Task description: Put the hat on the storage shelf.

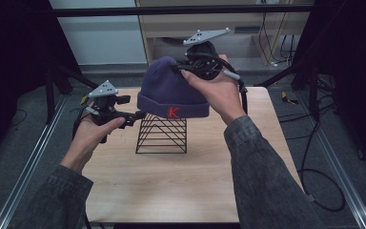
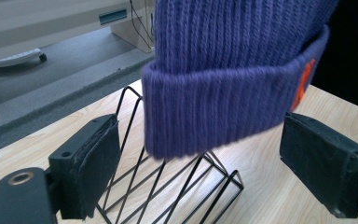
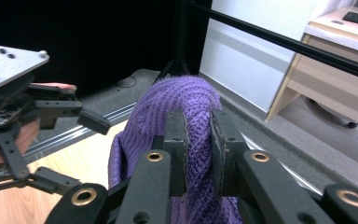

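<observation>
The right gripper (image 3: 198,144) is clamped on a fold of knit at the crown of the purple beanie (image 1: 171,90), its two jaws drawn close with only the pinched fabric between them; in the high view this gripper (image 1: 190,67) sits at the top rear of the hat, held by the person's right hand (image 1: 219,93). The left gripper (image 2: 200,163) stands with its jaws wide apart, one pad on either side of the beanie's turned-up cuff, neither pad touching the fabric. In the high view the left gripper (image 1: 136,116) is held level in the left hand (image 1: 90,136), its tips just beside the lower left edge of the hat. The beanie (image 2: 233,70) carries a red letter K on the cuff and is above the black wire rack (image 1: 162,135), its cuff near the rack's top edge; contact between them cannot be determined. The rack stands upright near the middle of the light wooden table (image 1: 181,186).
</observation>
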A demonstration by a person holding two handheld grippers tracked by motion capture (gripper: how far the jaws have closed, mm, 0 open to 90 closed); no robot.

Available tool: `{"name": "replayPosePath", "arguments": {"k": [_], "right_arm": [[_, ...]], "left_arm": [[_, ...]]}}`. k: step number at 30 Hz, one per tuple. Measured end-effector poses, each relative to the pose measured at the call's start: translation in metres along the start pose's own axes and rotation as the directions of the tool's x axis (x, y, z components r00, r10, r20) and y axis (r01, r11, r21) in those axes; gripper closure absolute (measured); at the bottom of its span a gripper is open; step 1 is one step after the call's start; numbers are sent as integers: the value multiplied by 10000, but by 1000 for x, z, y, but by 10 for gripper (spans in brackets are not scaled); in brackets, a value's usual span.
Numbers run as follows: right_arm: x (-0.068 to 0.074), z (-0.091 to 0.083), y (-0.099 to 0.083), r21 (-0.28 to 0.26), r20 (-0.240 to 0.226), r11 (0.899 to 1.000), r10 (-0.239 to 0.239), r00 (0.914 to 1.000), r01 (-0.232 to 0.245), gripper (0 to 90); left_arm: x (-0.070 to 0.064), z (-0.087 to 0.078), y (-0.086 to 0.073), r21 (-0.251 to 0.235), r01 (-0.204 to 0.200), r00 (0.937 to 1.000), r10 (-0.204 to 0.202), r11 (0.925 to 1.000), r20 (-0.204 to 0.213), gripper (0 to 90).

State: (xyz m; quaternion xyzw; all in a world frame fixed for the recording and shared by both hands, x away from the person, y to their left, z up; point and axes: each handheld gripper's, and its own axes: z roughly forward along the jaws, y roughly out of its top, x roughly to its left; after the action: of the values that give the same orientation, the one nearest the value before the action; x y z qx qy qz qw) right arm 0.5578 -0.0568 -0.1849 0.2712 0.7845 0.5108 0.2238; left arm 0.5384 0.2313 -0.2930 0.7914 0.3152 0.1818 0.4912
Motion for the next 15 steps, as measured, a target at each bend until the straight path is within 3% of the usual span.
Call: {"name": "replayPosePath", "arguments": {"k": [7,10,13,15], "right_arm": [[9,10,1,48,-327,9999,-162,9993,163,786],[11,14,1,90,-382,9998,-168,9991,171,786],[13,17,1,97,-408,9997,-216,9989,220,785],[13,19,1,136,-377,9997,-209,9991,215,785]], "left_arm": [[9,5,-3,253,297,9994,-300,9992,142,144],[10,7,-4,427,237,9995,-246,9988,199,253],[10,6,-6,548,47,10000,-45,9985,-39,526],[10,5,-6,524,9,10000,-5,9986,-82,634]]}}
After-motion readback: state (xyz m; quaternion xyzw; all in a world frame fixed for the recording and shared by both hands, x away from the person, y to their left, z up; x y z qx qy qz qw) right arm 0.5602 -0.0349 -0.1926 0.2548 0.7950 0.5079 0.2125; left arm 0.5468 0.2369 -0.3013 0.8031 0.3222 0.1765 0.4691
